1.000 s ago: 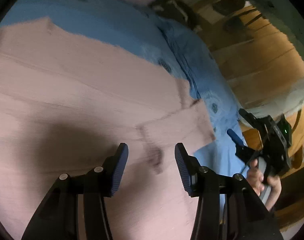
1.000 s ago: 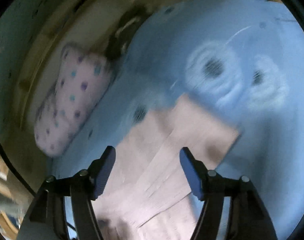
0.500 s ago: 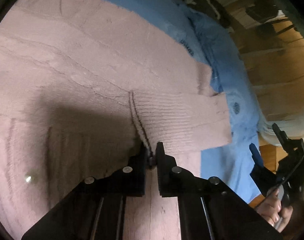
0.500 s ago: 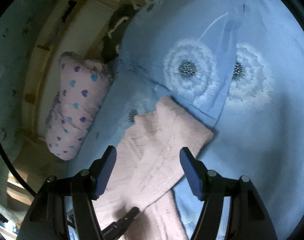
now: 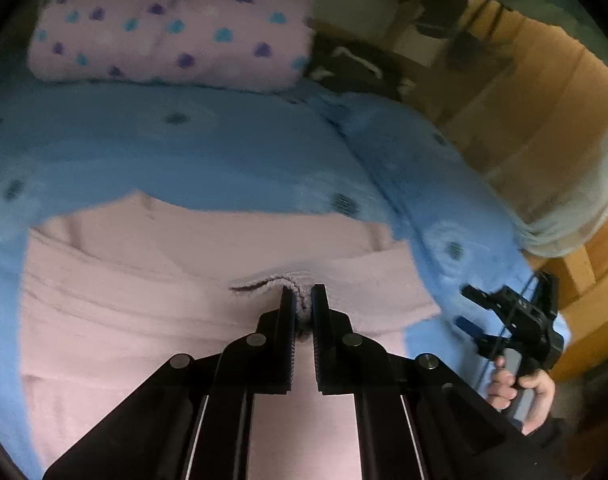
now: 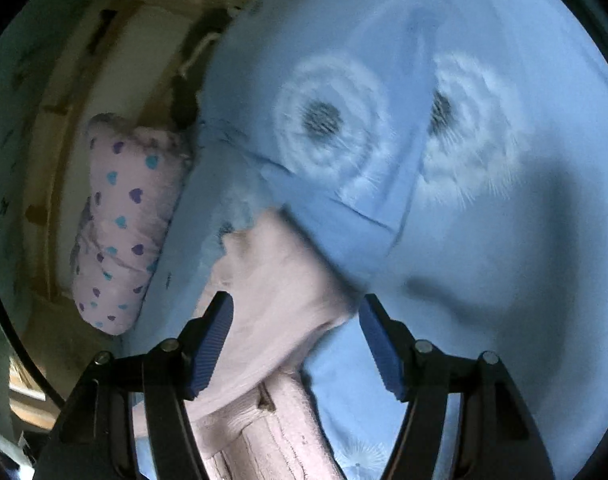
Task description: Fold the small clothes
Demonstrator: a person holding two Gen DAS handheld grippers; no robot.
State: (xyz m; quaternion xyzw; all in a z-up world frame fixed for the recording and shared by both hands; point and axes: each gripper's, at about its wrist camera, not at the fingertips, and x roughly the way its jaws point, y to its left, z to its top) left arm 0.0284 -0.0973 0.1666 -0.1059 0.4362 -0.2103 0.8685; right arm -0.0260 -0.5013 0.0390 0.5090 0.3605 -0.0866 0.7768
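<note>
Two grippers at work: left gripper [image 5: 303,307] clamped on pink sweater [image 5: 143,300] cuff, lift it slowly across; right gripper [image 6: 293,342] fingers apart, empty.

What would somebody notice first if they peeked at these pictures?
Probably the big pink knitted sweater spread over the blue bedsheet with dandelion prints. The left gripper is shut on a fold of it near the middle, while the right gripper hangs open over the sleeve end. At the bed's far end lies a pink pillow dotted with hearts.
</note>
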